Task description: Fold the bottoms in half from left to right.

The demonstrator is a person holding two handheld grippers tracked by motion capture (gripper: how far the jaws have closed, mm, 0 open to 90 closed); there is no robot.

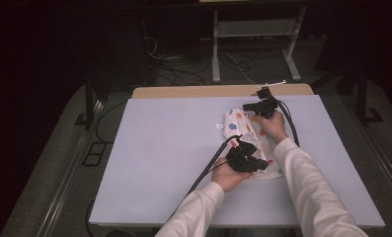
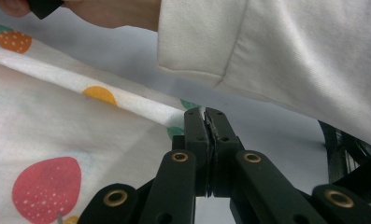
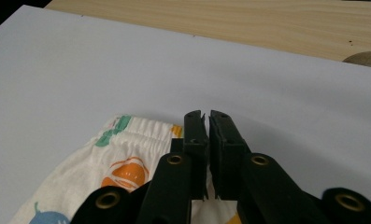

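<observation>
A white cloth [image 1: 240, 126] printed with coloured fruit lies right of centre on the lavender table cover [image 1: 159, 158]. My left gripper [image 1: 260, 163] is at the cloth's near end. In the left gripper view its jaws are pressed together at the hem of the cloth [image 2: 57, 126], beside a strawberry print. My right gripper [image 1: 247, 107] is at the cloth's far end. In the right gripper view its jaws stand almost together over the gathered waistband of the cloth [image 3: 122, 163], with cloth showing low in the narrow gap. My right sleeve [image 2: 276, 46] hangs just beyond the left gripper [image 2: 205, 116].
A bare wooden strip [image 1: 193, 91] runs along the far edge of the table and appears again [image 3: 220, 18] past the right gripper [image 3: 206, 116]. Beyond the table are a metal frame [image 1: 215, 49] and loose cables on the floor. Cables trail from both grippers.
</observation>
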